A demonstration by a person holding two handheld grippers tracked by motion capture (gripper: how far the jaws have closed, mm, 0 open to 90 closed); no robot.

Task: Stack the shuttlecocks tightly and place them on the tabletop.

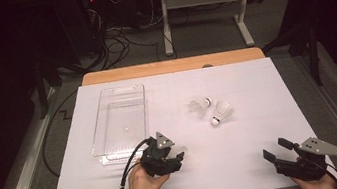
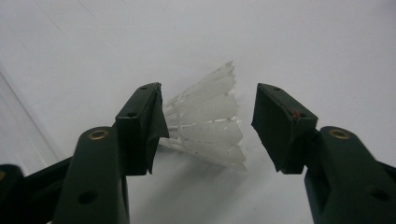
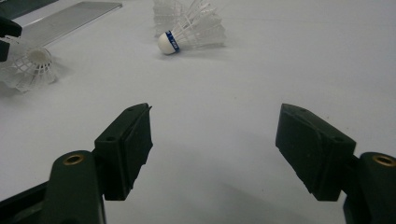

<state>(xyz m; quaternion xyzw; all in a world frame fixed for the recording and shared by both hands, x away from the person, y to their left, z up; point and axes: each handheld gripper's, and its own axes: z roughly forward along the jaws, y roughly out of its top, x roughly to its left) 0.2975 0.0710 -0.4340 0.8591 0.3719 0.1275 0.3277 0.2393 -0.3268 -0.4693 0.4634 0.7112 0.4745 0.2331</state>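
Lying between the spread left gripper (image 2: 208, 128) jaws, a shuttlecock (image 2: 205, 123), seemingly touching one pad, unpinched.

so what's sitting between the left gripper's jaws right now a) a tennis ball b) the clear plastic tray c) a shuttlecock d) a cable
c: the left gripper view has a white shuttlecock lying on the table between the open jaws of the left gripper, with a gap to the right jaw; whether the left jaw touches it is unclear.

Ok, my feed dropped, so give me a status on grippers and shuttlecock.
Left gripper open, jaws astride white feather shuttlecock lying on the table, no squeeze. Right gripper open, holding nothing. Nothing blocking.
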